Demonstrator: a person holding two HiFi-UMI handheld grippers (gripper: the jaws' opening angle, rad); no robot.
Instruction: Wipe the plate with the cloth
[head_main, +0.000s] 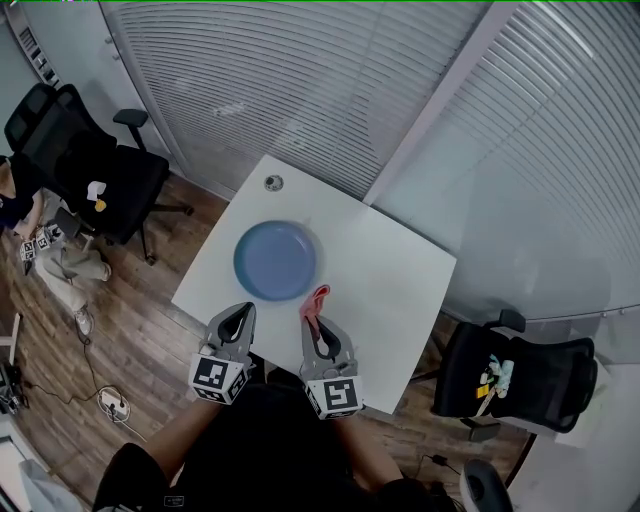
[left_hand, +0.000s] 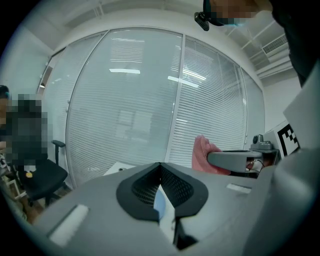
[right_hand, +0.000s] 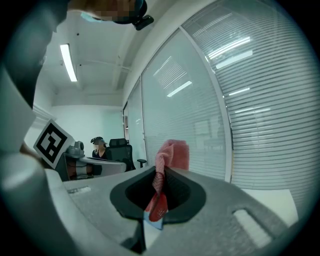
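Observation:
A round blue plate (head_main: 275, 260) lies on the white table (head_main: 390, 290), left of its middle. My right gripper (head_main: 313, 318) is shut on a pink cloth (head_main: 317, 300), which sticks up and forward from its tips near the plate's right front rim. In the right gripper view the cloth (right_hand: 170, 156) is pinched between the jaws and stands above them. My left gripper (head_main: 246, 312) is shut and holds nothing, just in front of the plate's near rim. From the left gripper view the cloth (left_hand: 204, 154) and the right gripper show at the right.
A small round fitting (head_main: 272, 183) sits in the table's far corner. Glass walls with blinds (head_main: 330, 90) stand behind the table. Black office chairs stand at the left (head_main: 85, 165) and lower right (head_main: 515, 380). A person sits at far left on the wood floor side.

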